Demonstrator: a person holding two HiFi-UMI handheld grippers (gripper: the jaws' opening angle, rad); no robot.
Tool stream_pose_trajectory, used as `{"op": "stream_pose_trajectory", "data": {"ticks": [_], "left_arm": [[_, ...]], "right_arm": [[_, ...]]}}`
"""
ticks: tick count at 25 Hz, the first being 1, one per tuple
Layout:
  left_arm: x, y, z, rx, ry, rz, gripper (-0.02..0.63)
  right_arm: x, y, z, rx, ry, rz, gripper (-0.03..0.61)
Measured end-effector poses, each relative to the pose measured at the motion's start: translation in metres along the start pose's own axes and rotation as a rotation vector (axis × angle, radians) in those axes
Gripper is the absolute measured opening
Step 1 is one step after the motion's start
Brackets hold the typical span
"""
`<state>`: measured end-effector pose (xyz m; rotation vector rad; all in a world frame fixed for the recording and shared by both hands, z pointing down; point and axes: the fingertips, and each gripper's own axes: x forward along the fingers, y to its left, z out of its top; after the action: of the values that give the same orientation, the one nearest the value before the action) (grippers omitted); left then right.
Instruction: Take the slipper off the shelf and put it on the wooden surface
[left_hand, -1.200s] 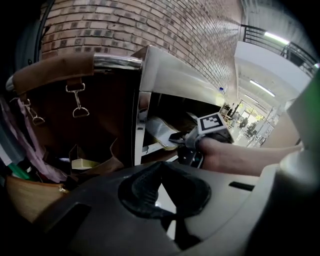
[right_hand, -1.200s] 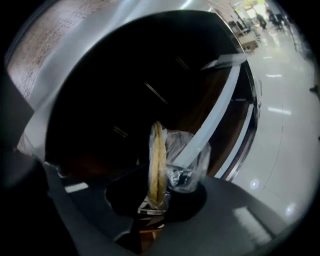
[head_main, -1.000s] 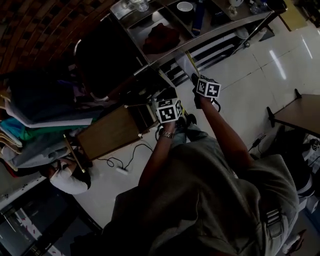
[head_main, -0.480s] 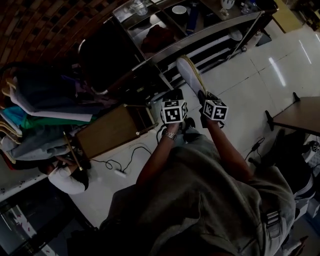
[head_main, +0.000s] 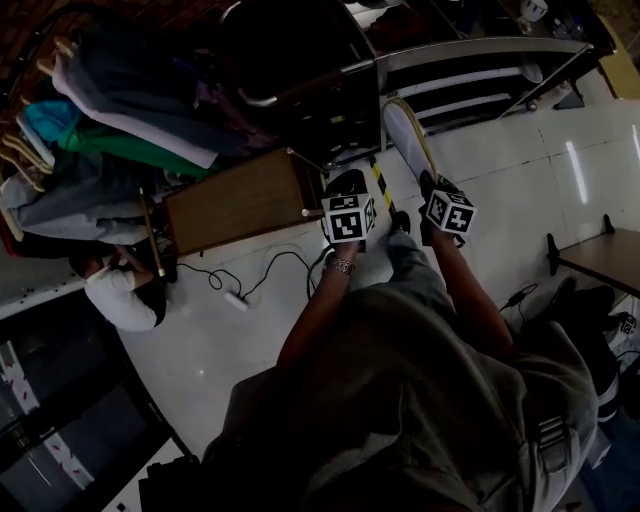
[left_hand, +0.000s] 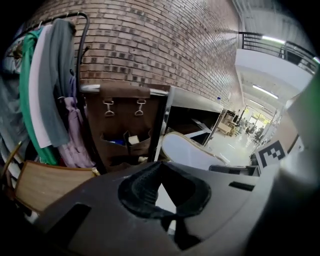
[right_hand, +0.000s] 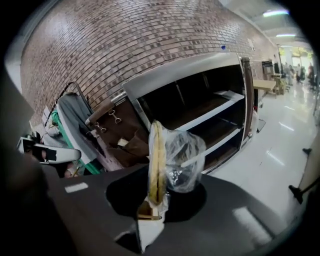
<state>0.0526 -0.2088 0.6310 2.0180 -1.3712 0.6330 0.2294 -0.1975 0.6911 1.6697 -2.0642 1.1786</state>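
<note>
In the head view the pale slipper stands up over the white floor, with my right gripper shut on its near end. In the right gripper view the slipper shows edge-on inside a clear plastic bag, clamped at its lower end in my right gripper. The metal shelf lies beyond it. My left gripper hovers just left of the slipper, by the right end of the wooden surface. In the left gripper view my left gripper looks shut and empty, with the slipper's white sole ahead and the wooden surface at lower left.
A rack of hanging clothes crowds the wooden surface's far left side. A person in white crouches beside it, and a cable trails over the floor. A brown bag hangs on the shelf's end. A dark table stands at the right.
The right gripper has carried the slipper away from the shelf and out over the floor. The view has swung left, bringing the wooden surface and clothes rack closer to the middle.
</note>
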Motion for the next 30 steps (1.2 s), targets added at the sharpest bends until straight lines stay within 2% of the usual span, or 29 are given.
{"op": "stream_pose_trajectory", "data": {"ticks": [4, 7, 11, 14, 17, 20, 24, 27, 30], "left_arm": [[-0.054, 0.06, -0.05, -0.017, -0.011, 0.005, 0.003], [-0.109, 0.112, -0.086, -0.025, -0.024, 0.023, 0.003], [-0.18, 0.186, -0.133, -0.018, -0.014, 0.073, 0.003], [-0.224, 0.232, -0.159, -0.072, -0.009, 0.114, 0.003], [-0.249, 0.256, -0.176, -0.118, -0.015, 0.135, 0.003], [-0.262, 0.265, -0.188, -0.141, -0.019, 0.145, 0.003], [-0.272, 0.275, -0.198, -0.15, -0.016, 0.152, 0.003], [-0.275, 0.29, -0.208, -0.153, -0.007, 0.179, 0.003], [-0.273, 0.302, -0.222, -0.189, 0.02, 0.203, 0.003]], "right_arm": [[-0.012, 0.059, -0.046, -0.02, -0.008, -0.019, 0.061], [-0.031, 0.12, -0.091, -0.015, -0.012, -0.02, 0.061], [-0.043, 0.216, -0.168, 0.024, 0.02, 0.029, 0.061], [-0.04, 0.284, -0.212, 0.053, 0.067, 0.083, 0.061], [-0.031, 0.335, -0.243, 0.086, 0.118, 0.137, 0.061], [-0.013, 0.361, -0.268, 0.198, 0.137, 0.151, 0.061], [0.028, 0.366, -0.287, 0.345, 0.114, 0.116, 0.061], [0.075, 0.364, -0.291, 0.4, 0.078, 0.084, 0.063], [0.123, 0.358, -0.294, 0.431, 0.084, 0.045, 0.062]]}}
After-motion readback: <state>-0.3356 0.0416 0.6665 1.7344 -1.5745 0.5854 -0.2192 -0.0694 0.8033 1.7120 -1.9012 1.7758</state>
